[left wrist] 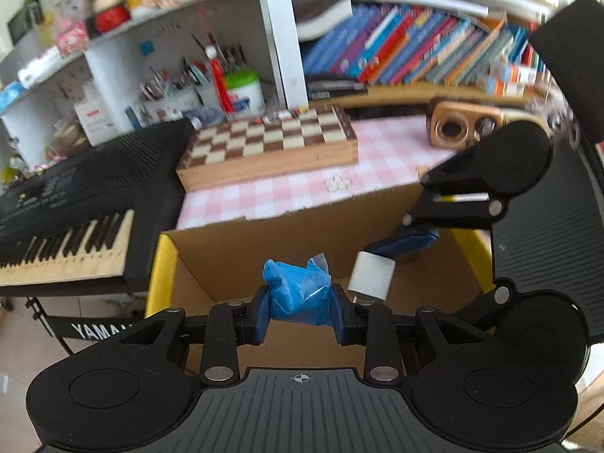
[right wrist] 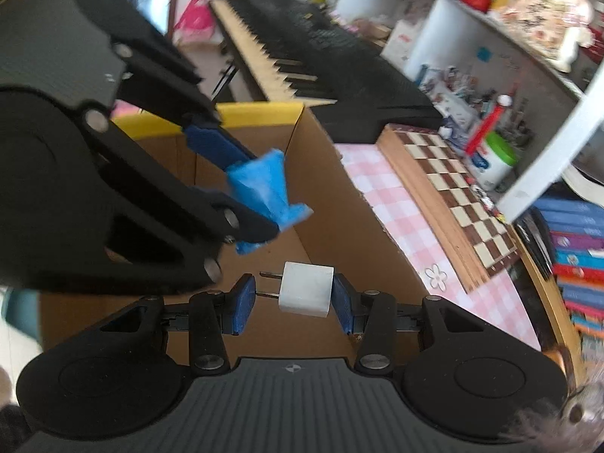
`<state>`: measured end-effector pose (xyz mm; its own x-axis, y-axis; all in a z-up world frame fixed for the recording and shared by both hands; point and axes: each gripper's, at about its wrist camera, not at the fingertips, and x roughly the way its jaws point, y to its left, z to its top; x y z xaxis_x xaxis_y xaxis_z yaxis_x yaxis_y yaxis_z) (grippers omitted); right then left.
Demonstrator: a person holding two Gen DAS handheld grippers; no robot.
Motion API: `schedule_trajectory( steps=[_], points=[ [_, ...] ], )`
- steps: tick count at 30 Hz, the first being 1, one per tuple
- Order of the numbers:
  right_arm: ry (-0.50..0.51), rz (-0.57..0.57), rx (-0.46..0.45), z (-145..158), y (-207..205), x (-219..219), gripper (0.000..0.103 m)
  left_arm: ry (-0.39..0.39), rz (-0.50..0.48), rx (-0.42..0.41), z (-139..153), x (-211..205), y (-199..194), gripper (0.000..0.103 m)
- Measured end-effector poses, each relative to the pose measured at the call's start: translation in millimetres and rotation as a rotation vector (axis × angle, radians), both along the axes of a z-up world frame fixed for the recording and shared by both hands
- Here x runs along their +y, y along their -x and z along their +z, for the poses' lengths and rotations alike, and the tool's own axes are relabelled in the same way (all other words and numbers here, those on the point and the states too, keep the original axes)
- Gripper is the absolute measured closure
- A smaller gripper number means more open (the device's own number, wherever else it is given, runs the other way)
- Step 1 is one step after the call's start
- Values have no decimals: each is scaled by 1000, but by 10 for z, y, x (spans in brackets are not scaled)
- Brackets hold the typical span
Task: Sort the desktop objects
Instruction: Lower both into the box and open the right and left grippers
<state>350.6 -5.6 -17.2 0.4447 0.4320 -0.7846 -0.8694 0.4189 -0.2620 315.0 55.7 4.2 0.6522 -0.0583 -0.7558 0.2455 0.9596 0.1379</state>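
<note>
My left gripper is shut on a crumpled blue plastic packet, which bulges up between the blue pads. My right gripper is shut on a white charger plug; its two metal prongs point at the left pad. Both grippers hang over an open cardboard box with a yellow flap. In the left wrist view the right gripper comes in from the right with the plug at its tips. In the right wrist view the left gripper reaches in from the left with the packet.
A black electronic keyboard stands left of the box. On the pink checked tablecloth behind it lie a wooden chessboard and a wooden speaker. Shelves with books and a green-lidded white jar line the back.
</note>
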Motion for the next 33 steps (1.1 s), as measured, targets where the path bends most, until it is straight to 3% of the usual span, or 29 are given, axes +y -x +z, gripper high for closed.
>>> schedule_trajectory(
  steps=[11, 28, 33],
  points=[
    [193, 156, 25, -243, -275, 141, 61, -35, -20, 146, -291, -38, -252, 72],
    [248, 232, 113, -425, -392, 150, 61, -22, -40, 271, -456, 1, -363, 72],
    [249, 221, 121, -429, -392, 143, 61, -17, -40, 270, -456, 7, -353, 69]
  ],
)
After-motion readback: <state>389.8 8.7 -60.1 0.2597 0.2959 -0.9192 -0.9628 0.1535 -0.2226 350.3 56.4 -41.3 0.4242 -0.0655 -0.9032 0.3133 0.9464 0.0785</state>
